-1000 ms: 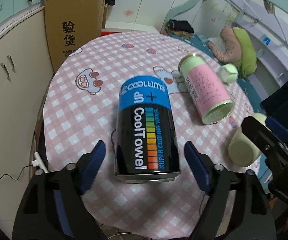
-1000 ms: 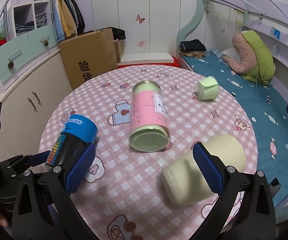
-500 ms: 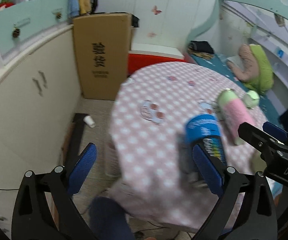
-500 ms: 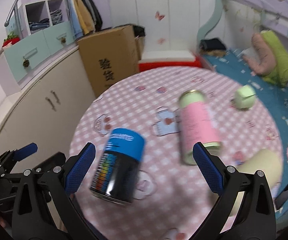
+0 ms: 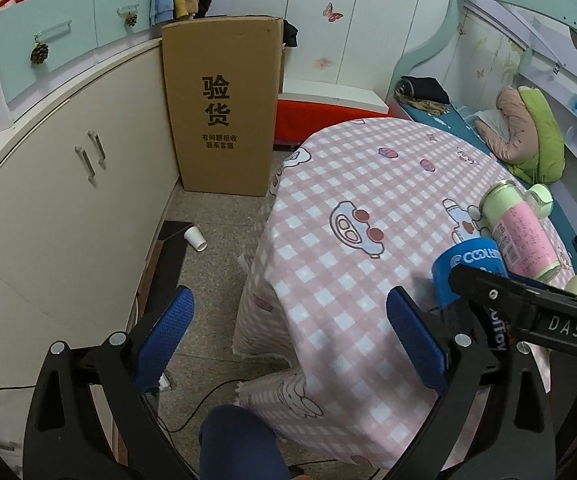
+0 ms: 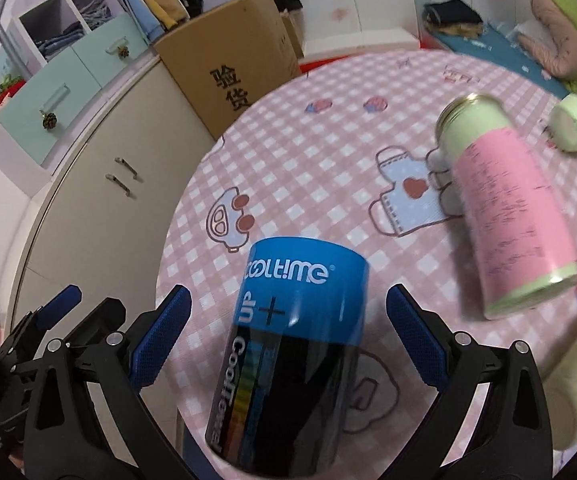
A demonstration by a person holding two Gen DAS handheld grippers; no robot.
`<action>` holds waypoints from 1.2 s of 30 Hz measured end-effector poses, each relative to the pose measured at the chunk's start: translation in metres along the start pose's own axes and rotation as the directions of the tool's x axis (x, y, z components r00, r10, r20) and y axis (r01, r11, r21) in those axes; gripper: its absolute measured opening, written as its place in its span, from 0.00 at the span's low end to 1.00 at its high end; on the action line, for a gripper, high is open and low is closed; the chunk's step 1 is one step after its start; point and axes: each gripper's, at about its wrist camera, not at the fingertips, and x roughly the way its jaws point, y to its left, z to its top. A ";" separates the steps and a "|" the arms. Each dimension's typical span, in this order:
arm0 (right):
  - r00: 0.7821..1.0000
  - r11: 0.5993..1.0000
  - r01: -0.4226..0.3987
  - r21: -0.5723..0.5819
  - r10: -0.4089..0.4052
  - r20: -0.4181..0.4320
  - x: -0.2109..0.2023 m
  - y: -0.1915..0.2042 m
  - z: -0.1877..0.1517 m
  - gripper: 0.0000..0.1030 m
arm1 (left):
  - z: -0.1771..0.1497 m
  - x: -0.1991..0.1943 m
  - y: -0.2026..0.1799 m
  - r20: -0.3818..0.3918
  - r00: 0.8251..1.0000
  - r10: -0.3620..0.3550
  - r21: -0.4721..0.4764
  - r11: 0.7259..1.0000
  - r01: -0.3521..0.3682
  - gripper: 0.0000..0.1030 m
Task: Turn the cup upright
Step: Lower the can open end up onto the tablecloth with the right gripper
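Observation:
A blue-and-black "CoolTowel" can (image 6: 292, 364) stands upside down on the pink checked tablecloth (image 6: 320, 184), its print inverted. My right gripper (image 6: 288, 340) is open, its blue pads on either side of the can without touching it. In the left wrist view the can (image 5: 468, 276) is partly hidden behind the right gripper's black finger. My left gripper (image 5: 288, 344) is open and empty, off the table's left edge over the floor. A pink-and-green can (image 6: 508, 216) lies on its side further right.
A small green cup (image 6: 572, 128) lies at the far right edge and a cream cylinder (image 6: 576, 380) lies near right. A cardboard box (image 5: 220, 108) and cream cabinets (image 5: 60, 200) stand left of the table. A paper cup (image 5: 195, 237) lies on the floor.
My left gripper has pulled back and swung left off the can, off the table edge. My right gripper has moved left and closed in around the blue-and-black can.

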 end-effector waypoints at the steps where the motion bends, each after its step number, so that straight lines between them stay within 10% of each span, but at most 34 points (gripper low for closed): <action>1: 1.000 1.000 -0.014 0.010 0.014 -0.011 0.004 -0.001 0.000 0.95 | 0.000 0.002 0.001 -0.002 1.000 -0.006 -0.001 1.000 0.006 0.91; 7: 0.999 0.999 -0.027 0.019 0.027 -0.027 0.011 -0.003 0.002 0.93 | 0.002 0.008 0.001 -0.006 1.000 -0.023 0.004 1.000 0.023 0.91; 10: 0.999 0.999 -0.027 0.020 0.028 -0.035 0.013 -0.005 0.004 0.67 | 0.004 0.009 -0.002 -0.001 1.000 -0.031 0.009 0.999 0.031 0.91; 21: 1.000 0.999 -0.006 -0.034 0.006 -0.014 0.000 -0.001 0.005 0.67 | 0.008 0.006 -0.007 0.009 0.999 -0.047 0.002 0.999 0.047 0.91; 36: 0.963 0.973 0.185 -0.138 -0.151 0.224 -0.053 0.005 0.015 0.66 | 0.013 -0.006 -0.018 0.044 0.997 -0.058 -0.009 0.998 0.059 0.91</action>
